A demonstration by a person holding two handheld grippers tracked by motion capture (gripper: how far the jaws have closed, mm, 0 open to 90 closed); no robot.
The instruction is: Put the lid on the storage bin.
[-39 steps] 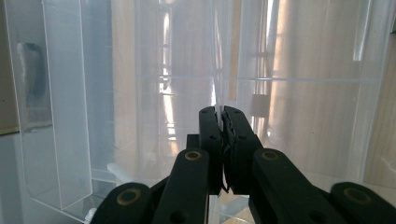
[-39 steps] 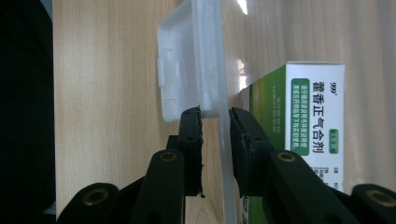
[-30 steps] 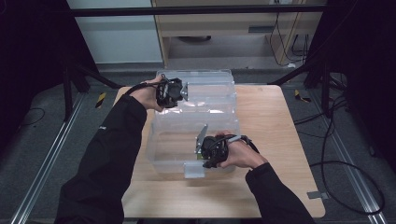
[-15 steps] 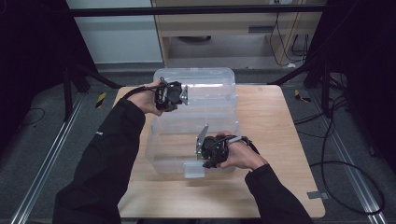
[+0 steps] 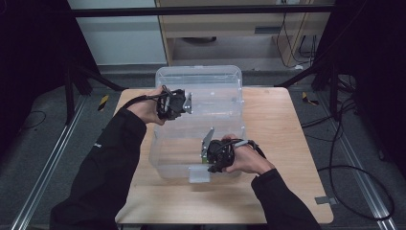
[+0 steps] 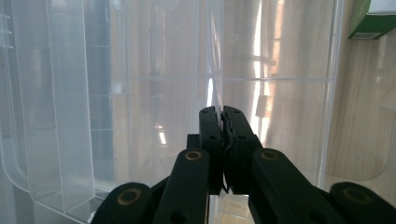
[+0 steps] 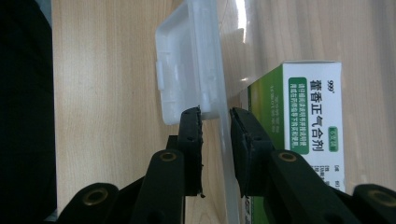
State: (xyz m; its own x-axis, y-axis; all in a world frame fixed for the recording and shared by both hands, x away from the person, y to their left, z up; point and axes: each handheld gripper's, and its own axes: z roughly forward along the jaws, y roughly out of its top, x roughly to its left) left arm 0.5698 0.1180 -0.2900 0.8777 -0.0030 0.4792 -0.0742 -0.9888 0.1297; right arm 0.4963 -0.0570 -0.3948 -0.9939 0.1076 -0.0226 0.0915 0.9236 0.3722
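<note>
One clear plastic storage box (image 5: 198,120) sits mid-table (image 5: 287,139), its transparent lid (image 5: 198,79) raised at the far side. One green-and-white carton (image 7: 310,135) lies inside. Two claws: the left claw (image 6: 223,116) pinches a thin inner wall; the right claw (image 7: 215,122) grips the near wall beside the white latch (image 7: 187,70).

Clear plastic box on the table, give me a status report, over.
Left gripper shut on the lid edge. Right gripper straddling the clear box front wall at the latch. Green carton inside. Nothing in the way.
</note>
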